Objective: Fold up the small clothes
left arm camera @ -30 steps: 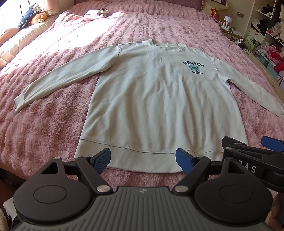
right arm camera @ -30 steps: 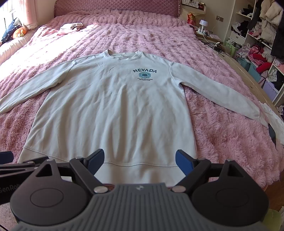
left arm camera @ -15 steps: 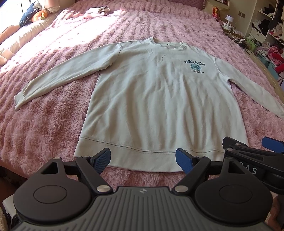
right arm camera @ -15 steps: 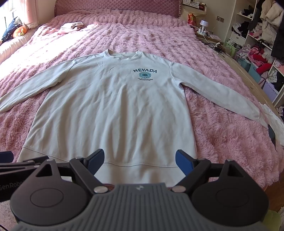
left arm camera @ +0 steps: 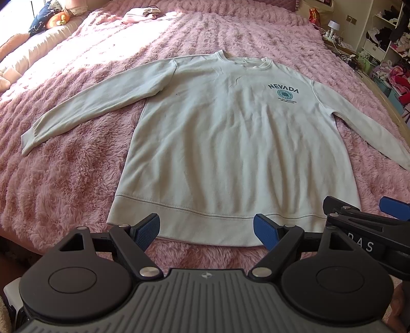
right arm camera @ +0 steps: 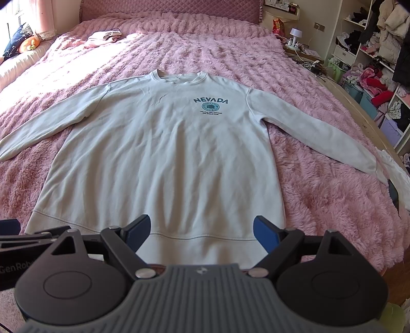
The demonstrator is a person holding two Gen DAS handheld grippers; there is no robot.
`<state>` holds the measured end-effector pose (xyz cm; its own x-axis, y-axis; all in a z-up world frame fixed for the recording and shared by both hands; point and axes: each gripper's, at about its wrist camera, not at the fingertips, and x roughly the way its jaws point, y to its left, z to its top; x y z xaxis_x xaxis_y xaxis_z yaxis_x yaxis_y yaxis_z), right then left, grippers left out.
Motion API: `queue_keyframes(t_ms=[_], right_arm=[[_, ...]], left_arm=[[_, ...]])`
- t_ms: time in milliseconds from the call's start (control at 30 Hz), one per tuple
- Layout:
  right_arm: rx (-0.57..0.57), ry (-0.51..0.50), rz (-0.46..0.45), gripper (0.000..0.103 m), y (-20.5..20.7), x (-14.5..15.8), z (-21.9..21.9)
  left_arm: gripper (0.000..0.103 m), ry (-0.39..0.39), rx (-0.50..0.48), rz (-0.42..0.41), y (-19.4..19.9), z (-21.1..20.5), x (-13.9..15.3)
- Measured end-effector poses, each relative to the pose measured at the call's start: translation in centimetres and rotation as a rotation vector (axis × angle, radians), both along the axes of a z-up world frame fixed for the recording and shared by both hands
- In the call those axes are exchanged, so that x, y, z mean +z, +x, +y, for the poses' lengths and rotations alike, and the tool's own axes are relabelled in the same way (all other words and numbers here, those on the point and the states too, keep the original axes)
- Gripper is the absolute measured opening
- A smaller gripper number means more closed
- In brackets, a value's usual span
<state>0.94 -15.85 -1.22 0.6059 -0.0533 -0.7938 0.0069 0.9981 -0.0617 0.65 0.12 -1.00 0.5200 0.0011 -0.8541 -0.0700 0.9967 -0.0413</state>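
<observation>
Hovering wide apart and empty, the left gripper (left arm camera: 206,228) and right gripper (right arm camera: 201,229) are barely creeping toward the sweatshirt (left arm camera: 230,143) hem, folding not yet begun.

Home bedroom: pink fluffy bed (right arm camera: 320,194), quilted headboard (right arm camera: 169,10), cluttered wardrobe shelves (right arm camera: 371,51).

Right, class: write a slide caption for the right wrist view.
Open right gripper over the hem of a sweatshirt spread flat on a pink bed.

Left gripper (left arm camera: 206,228): my black arms, blue pads, ribbed grey body, silver screws.
Right gripper (right arm camera: 201,230): same build; "GenRob" lettering beside.
</observation>
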Motion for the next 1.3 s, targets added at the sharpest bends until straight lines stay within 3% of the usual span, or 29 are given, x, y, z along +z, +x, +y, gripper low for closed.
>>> queue_keyframes(t_ms=[1133,1300], right_arm=[[0.001,-0.003,0.026,0.083,0.42,-0.45,0.02],[-0.014,0.013,0.021,0.083,0.63,-0.49,-0.53]], left_arm=[[0.097,-0.011,0.009,0.020,0.20,-0.09,-0.30],[0.097,-0.048,0.000,0.021,0.50,0.06,-0.36]])
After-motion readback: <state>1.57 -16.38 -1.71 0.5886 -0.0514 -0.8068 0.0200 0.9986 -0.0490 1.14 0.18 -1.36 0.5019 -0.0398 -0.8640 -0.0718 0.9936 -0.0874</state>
